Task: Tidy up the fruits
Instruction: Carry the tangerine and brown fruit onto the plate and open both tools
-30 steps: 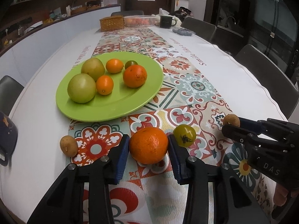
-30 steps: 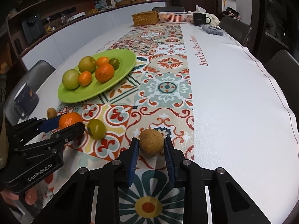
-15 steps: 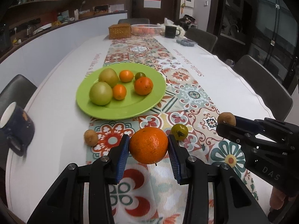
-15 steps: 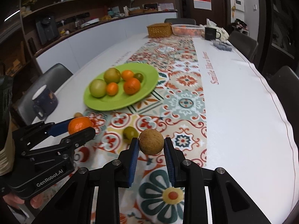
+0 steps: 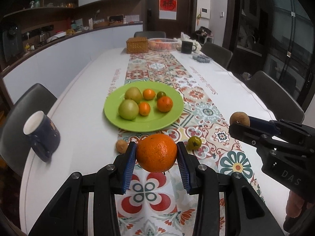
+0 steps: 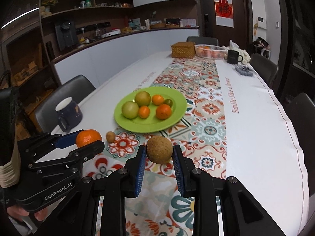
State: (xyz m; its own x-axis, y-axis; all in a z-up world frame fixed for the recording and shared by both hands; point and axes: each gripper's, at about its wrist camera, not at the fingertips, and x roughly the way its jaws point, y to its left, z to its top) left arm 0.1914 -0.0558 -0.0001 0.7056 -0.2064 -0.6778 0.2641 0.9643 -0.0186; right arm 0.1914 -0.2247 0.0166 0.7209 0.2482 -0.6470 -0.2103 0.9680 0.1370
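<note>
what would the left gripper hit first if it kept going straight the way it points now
Probably the green plate. The left gripper, shut on the orange, aims down and forward over the table runner at the plate's near rim. Depth is hard to judge; it could meet the runner just short of it.

Open tablecloth [image 6: 256, 137] runs wide and bare along the right side, plenty of room there. Straight ahead the green plate [image 5: 126, 123] blocks the runner, its near and right parts bare, six fruits clustered toward its far left. On the near cloth a small brown fruit [image 5: 121, 146] and a green fruit [image 5: 194, 143] lie loose. A dark mug [image 6: 69, 114] guards the left edge.
</note>
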